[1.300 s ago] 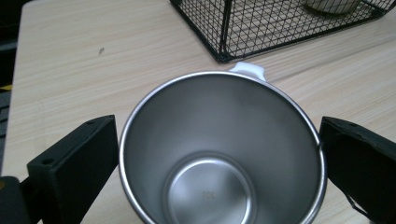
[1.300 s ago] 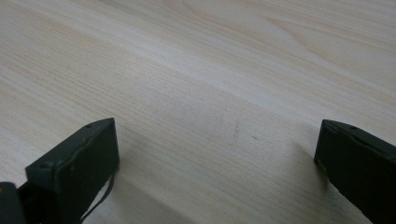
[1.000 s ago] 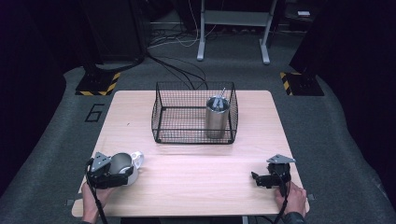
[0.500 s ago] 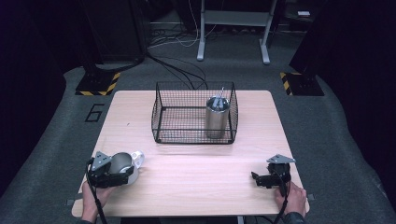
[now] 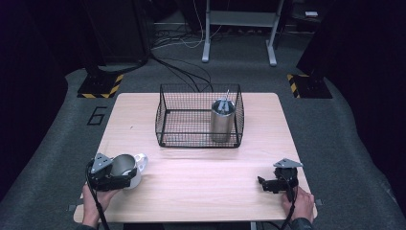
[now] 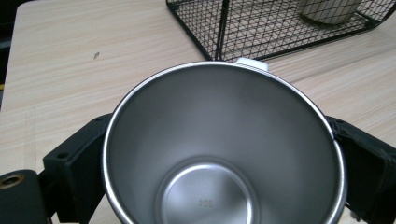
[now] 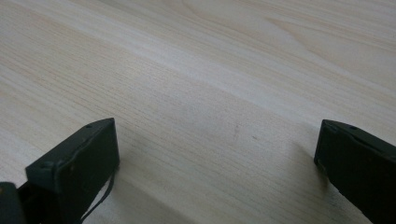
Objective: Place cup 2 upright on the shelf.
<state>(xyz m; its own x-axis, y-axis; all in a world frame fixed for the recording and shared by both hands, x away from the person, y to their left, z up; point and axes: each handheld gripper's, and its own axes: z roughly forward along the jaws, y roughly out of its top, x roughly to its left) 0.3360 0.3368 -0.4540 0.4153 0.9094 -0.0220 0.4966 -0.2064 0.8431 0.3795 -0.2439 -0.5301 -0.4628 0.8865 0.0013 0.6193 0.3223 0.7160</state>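
A steel mug (image 5: 123, 165) with a white outside and a white handle (image 5: 140, 160) sits at the table's front left. My left gripper (image 5: 125, 173) is shut on it. In the left gripper view the mug's empty steel inside (image 6: 224, 154) opens toward the camera, and the black fingers (image 6: 79, 154) press its sides. My right gripper (image 5: 264, 184) rests low at the table's front right, pointing left. Its jaws stand wide open over bare wood (image 7: 219, 158), with nothing between them.
A black wire basket (image 5: 163, 115) stands at the middle back of the wooden table (image 5: 206, 182). A tall steel tumbler (image 5: 222, 120) stands upright in the basket's right part. Dark floor, cables and stand legs lie beyond the table.
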